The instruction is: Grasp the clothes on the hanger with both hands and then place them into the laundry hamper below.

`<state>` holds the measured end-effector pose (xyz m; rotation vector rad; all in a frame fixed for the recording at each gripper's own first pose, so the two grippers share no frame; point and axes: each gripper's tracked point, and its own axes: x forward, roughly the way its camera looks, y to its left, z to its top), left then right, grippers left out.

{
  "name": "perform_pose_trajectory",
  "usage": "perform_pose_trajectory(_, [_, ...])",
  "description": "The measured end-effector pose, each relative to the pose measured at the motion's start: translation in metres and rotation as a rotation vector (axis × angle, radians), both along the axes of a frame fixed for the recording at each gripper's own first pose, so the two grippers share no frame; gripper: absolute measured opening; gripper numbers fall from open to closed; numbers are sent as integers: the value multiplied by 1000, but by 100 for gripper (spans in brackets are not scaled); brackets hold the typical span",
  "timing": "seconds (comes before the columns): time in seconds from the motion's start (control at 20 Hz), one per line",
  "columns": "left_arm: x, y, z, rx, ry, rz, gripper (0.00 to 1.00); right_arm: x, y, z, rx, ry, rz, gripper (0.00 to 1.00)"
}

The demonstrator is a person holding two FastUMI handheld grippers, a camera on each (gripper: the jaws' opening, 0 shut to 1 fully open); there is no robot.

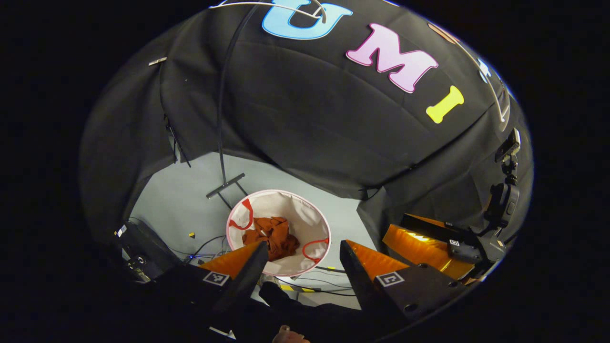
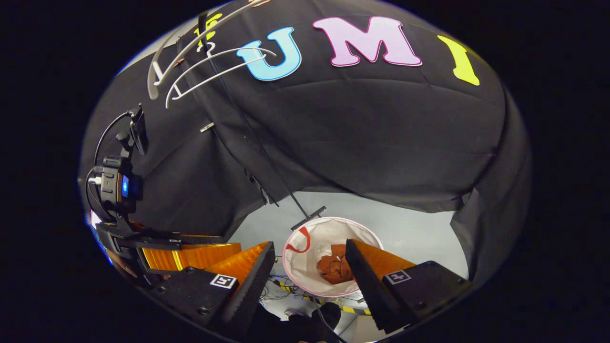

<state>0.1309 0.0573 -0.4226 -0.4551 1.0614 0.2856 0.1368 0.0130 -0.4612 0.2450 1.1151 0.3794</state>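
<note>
In the left gripper view the left gripper (image 1: 301,259) has its jaws spread wide with nothing between them, the orange-backed fingers (image 1: 238,259) framing the scene below. In the right gripper view the right gripper (image 2: 310,267) is likewise spread apart and holds nothing. Past both sets of fingertips, well below them, stands the laundry hamper (image 1: 305,214), a round white tub with a pink rim and red loop handles on its inner wall, set on the pale grey floor (image 1: 190,190). The clothes (image 1: 274,236) lie inside it, at the bottom, apart from either gripper: a rust-orange garment crumpled into a loose heap of folds, with a small white tag showing on top. In the right gripper view the same heap (image 2: 336,269) sits just left of that gripper's right-hand finger, partly hidden behind it. The garment is bunched so tightly that no clear long axis or direction can be told. Higher up, white hangers (image 2: 209,66) hang bare on a rail against the booth's black cloth wall (image 2: 362,124). A black stand pole (image 1: 221,119) runs down to a crossbar foot just behind the hamper. Cables (image 1: 205,245) trail over the floor near the hamper's base.
</note>
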Motion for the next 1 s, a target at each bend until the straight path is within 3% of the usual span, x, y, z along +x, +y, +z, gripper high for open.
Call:
perform_pose_trajectory(0.35, [-41, -5, 63, 36, -120, -71, 96, -33, 25, 56, -11, -94, -19, 97])
perform_pose_trajectory(0.8, [-120, 7, 188, 166, -378, -199, 96, -96, 63, 175, -18, -328, -140, 96])
perform_pose_trajectory(1.0, [-142, -1, 243, 171, -529, -229, 96, -120, 62, 237, -35, -443, -214, 96])
